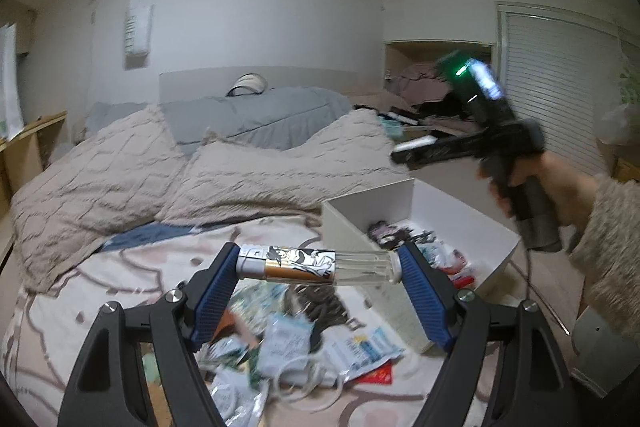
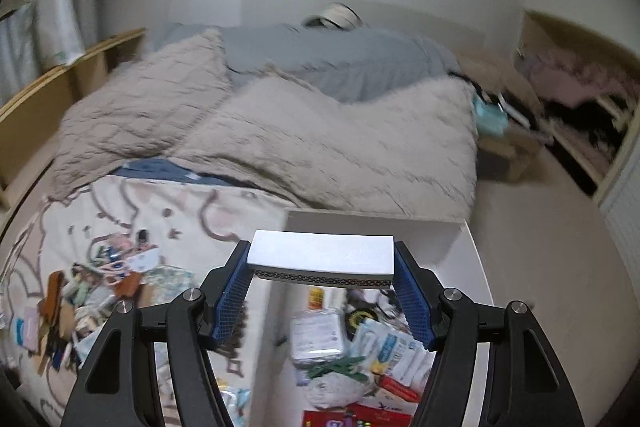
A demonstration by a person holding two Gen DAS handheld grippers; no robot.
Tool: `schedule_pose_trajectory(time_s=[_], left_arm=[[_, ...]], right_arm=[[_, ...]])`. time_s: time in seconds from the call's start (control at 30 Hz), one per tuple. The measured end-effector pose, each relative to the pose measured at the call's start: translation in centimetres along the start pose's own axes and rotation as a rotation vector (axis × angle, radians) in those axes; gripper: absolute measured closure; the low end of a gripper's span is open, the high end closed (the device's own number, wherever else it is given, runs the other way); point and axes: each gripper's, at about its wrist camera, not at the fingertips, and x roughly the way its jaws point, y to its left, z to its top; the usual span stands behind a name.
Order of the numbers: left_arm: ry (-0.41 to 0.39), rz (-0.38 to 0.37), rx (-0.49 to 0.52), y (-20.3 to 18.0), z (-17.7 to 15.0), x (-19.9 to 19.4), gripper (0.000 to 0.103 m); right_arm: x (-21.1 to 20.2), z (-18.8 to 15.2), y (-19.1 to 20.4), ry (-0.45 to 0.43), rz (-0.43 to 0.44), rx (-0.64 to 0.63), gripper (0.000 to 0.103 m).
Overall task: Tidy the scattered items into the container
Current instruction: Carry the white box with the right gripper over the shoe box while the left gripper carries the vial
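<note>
Left claw [image 1: 320, 265] grips bottle [image 1: 320, 264] crosswise; right claw [image 2: 320, 261] clamps box [image 2: 320, 254] (possibly metal).

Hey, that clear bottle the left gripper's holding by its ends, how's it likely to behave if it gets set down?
The bottle looks cylindrical, so it would probably roll. Its clear body suggests glass or hard plastic: stiff, smooth, possibly fragile. The left gripper clamps only its ends, so it might slip.

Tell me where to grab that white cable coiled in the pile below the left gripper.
Take the white cable at the loop lying on top of the packets, coming straight down from above with the fingers across the strand. It lies flat and loose, so a side approach would only push it around.
</note>
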Motion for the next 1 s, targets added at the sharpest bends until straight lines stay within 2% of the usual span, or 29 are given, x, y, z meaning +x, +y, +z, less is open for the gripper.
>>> schedule_pose_trajectory(time_s=[0.3, 0.5, 0.73, 1.0], left_arm=[[-0.013, -0.101, 0.047, -3.5, 2.8, 4.3, 0.023], [-0.002, -0.144, -0.009, -4.3, 3.9, 8.0, 0.023], [0.059, -0.179, -0.055, -5.0, 4.7, 12.6, 0.023], [0.164, -0.204, -0.101, -6.3, 4.7, 17.7, 0.023]], right_arm=[[4.5, -2.8, -8.0, 0.141, -0.052, 0.171, 0.034], [6.0, -4.3, -11.8, 0.187, -0.046, 0.245, 0.034], [7.9, -5.5, -13.9, 0.234, -0.037, 0.313, 0.034], [10.8, -6.7, -13.6, 0.323, -0.019, 0.314, 0.034]])
